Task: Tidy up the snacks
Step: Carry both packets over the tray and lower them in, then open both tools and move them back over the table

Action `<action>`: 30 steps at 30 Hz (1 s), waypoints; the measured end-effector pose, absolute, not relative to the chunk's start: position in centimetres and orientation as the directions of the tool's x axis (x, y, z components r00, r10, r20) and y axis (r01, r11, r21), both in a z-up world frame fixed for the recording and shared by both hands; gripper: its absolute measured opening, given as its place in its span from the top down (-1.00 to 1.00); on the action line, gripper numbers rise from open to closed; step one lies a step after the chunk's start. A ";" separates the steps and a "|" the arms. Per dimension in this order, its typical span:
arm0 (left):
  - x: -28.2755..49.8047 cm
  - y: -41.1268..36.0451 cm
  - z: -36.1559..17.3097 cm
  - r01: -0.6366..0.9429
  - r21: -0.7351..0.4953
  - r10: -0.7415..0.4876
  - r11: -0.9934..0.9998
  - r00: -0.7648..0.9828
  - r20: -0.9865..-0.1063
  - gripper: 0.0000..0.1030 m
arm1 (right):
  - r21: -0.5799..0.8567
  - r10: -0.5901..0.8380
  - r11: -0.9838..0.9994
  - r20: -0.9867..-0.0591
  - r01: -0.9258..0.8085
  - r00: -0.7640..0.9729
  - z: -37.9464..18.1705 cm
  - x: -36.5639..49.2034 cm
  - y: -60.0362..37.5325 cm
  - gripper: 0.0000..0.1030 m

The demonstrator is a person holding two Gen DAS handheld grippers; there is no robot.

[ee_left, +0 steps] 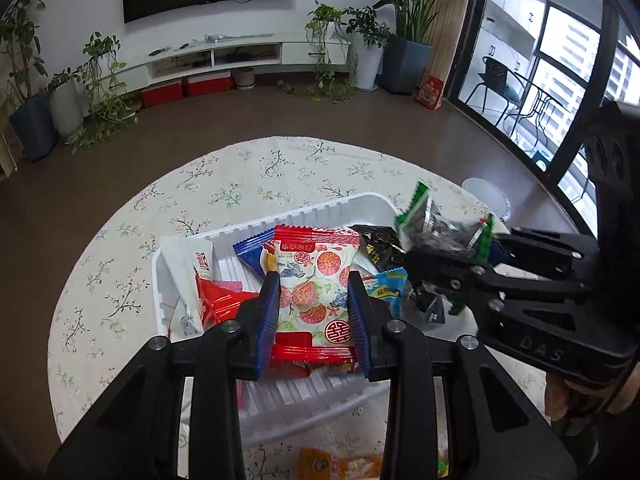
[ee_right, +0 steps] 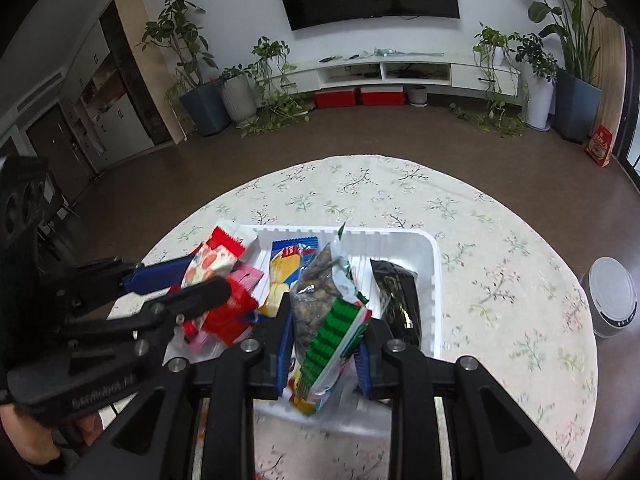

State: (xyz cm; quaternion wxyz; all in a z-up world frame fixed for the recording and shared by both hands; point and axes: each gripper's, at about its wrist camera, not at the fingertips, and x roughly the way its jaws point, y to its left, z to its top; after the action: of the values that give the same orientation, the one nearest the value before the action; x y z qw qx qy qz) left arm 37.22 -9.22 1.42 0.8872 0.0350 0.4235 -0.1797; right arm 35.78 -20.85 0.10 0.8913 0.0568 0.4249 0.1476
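My left gripper [ee_left: 312, 288] is shut on a red and white packet printed with lychees [ee_left: 316, 276], held over the white tray [ee_left: 328, 206]. The right gripper [ee_right: 328, 320] is shut on a clear packet of seeds with green edges [ee_right: 320, 292], also above the tray [ee_right: 437, 280]. In the left wrist view the right gripper [ee_left: 452, 248] comes in from the right with the seed packet [ee_left: 440, 226]. In the right wrist view the left gripper [ee_right: 208, 276] comes in from the left with the lychee packet [ee_right: 208, 262]. Both hang close together over the tray.
The tray holds several snacks: a white packet [ee_left: 188, 276], a red one [ee_left: 224, 300], a blue one [ee_right: 288, 268], a black one [ee_right: 396, 300]. An orange packet [ee_left: 340, 466] lies on the round flowered tablecloth [ee_left: 240, 184]. A white lidded tub [ee_right: 612, 300] stands near the right edge.
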 end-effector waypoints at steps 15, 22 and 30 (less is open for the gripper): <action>41.6 -12.2 -3.8 0.368 0.004 -0.215 0.930 0.553 -0.805 0.34 | 0.249 0.313 0.949 -0.809 -0.192 0.497 -5.1 40.8 -20.5 0.45; 42.1 -12.4 -4.7 0.377 0.013 -0.213 0.926 0.553 -0.806 0.29 | 0.239 0.296 0.955 -0.818 -0.177 0.493 -6.0 40.9 -20.5 0.43; 41.2 -11.9 -4.5 0.380 0.003 -0.225 0.925 0.554 -0.801 0.29 | 0.250 0.300 0.954 -0.813 -0.167 0.500 -6.0 40.7 -21.2 0.39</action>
State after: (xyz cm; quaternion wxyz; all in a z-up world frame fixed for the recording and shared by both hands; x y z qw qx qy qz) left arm 41.23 -11.85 -4.53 0.8771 0.0882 0.4395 -0.1723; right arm 40.66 -21.16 -6.03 0.8631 0.0695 0.4816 0.1353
